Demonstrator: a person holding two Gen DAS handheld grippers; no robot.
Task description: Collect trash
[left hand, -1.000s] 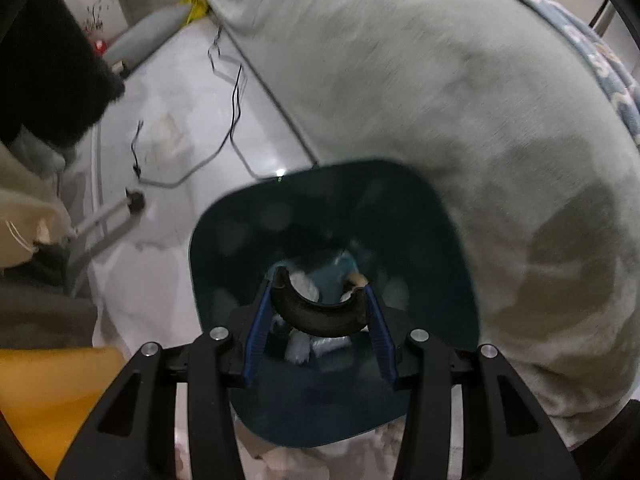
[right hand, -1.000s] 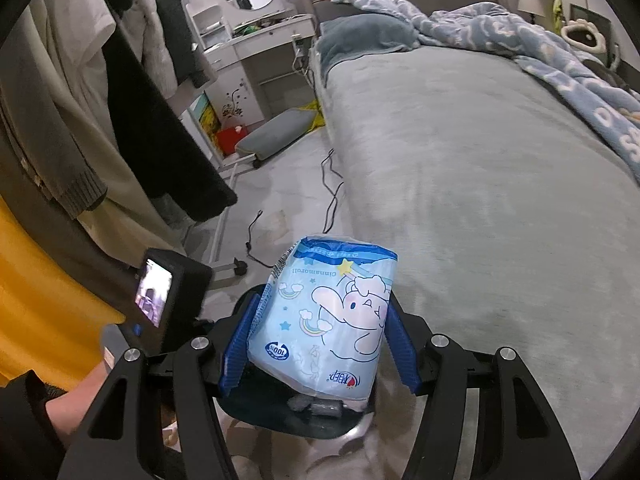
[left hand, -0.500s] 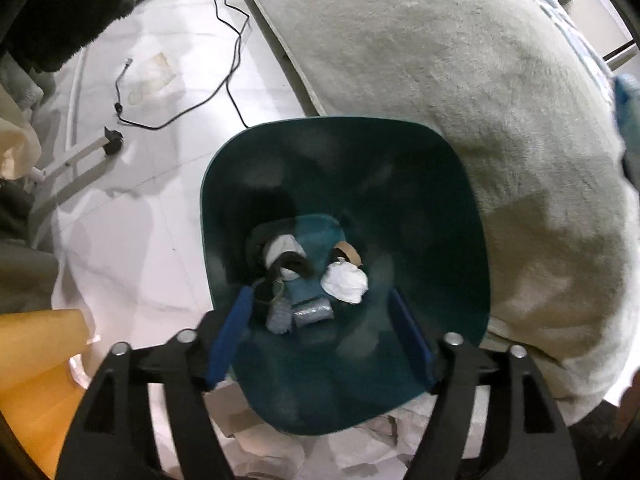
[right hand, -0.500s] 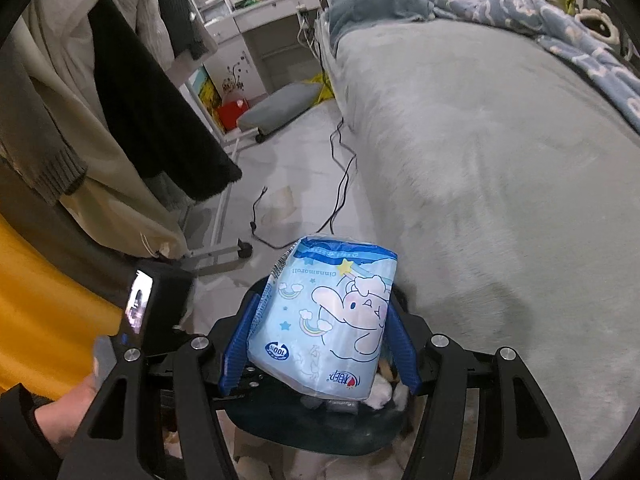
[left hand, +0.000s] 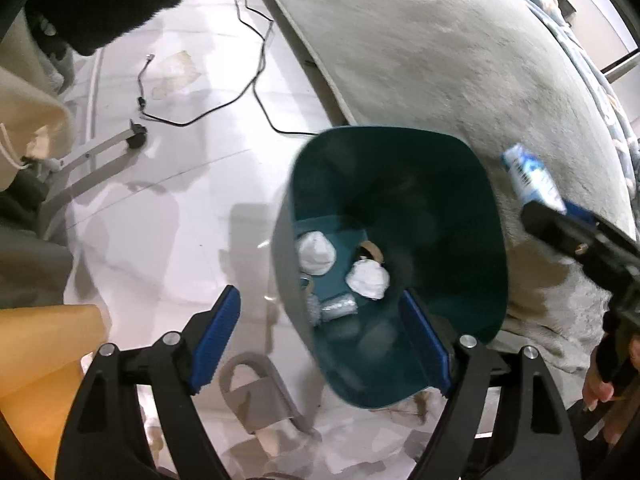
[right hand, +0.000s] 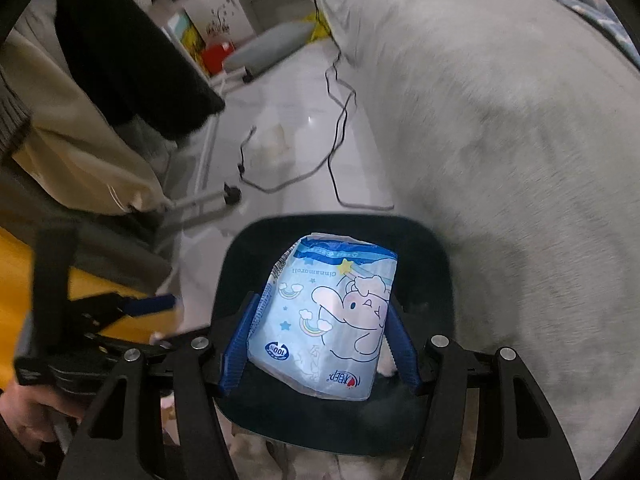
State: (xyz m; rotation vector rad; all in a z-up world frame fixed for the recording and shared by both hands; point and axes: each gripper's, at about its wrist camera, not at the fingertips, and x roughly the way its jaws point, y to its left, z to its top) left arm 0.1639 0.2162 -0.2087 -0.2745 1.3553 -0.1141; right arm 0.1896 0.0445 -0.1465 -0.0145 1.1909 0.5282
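Two grippers hang over our teal bin (left hand: 452, 184); our right gripper (right hand: 320, 350) pinches a blue cartoon tissue pack (right hand: 326, 316) above the bin's mouth; our left gripper (left hand: 322, 336) stands spread wide and holds nothing; crumpled tissues (left hand: 366, 278) lie on the bin's floor, beside the bed (left hand: 440, 52).

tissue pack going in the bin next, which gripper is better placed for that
Right. The right gripper is shut on the tissue pack, directly above the teal bin. The left gripper is open and holds nothing.
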